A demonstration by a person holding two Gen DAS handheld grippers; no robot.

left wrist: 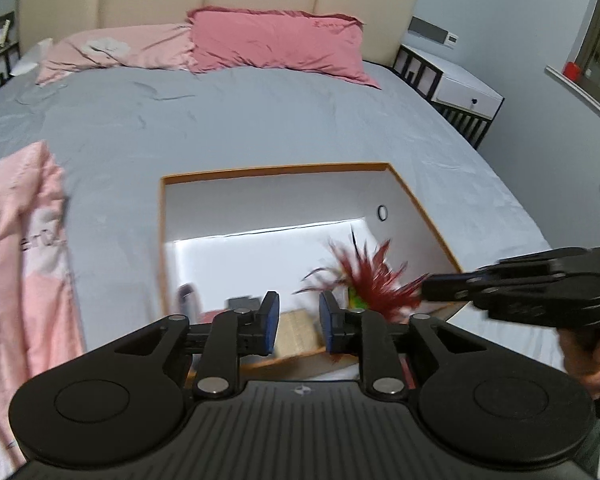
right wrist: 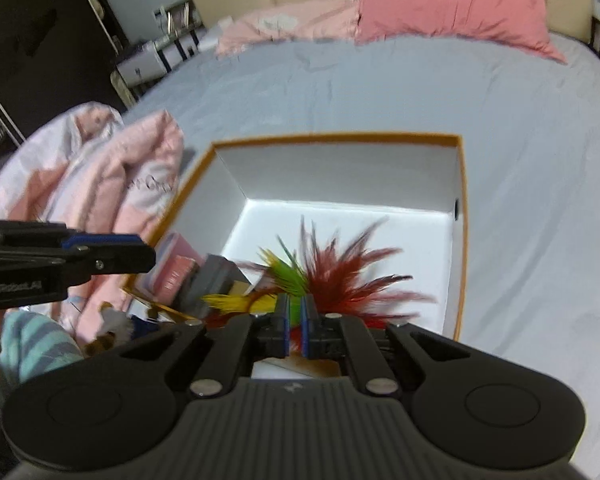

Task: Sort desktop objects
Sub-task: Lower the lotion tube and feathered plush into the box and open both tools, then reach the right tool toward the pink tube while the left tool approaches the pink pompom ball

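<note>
Left gripper [left wrist: 299, 322]: bottom middle of the left wrist view, jaws parted a bit with a clear gap between the blue pads. Nothing pinched in there, you just see a tan woven-looking thing in the box through the gap.

Right gripper [right wrist: 295, 328]: bottom middle of its own view, jaws nearly together with only a thin slit. The feather toy's stem sits right in that slit, but it's blurry, so I honestly can't tell if the pads are pressing on it.

Feather toy [right wrist: 340, 276]: dark red plumes fanning up and right from the right gripper's tips, green and yellow feathers on the left side. It's over the near part of the box. In the left wrist view it shows as a red burst at center right, just off the other gripper's tip.

Box [right wrist: 462, 208]: open, white inside, orange rim, sitting on the bed in the middle of both views. Far end of the floor is bare.

Stuff in the box's near left corner: a pink box [right wrist: 176, 272] and a grey block [right wrist: 212, 280], bunched close together.

Bed [left wrist: 228, 120]: grey sheet all around the box, red pillow [left wrist: 276, 44] at upper center, pink quilt [left wrist: 24, 248] bunched at the left edge.

Person: a hand [left wrist: 592, 360] at far right of the left view, gripping the right gripper's handle.
</note>
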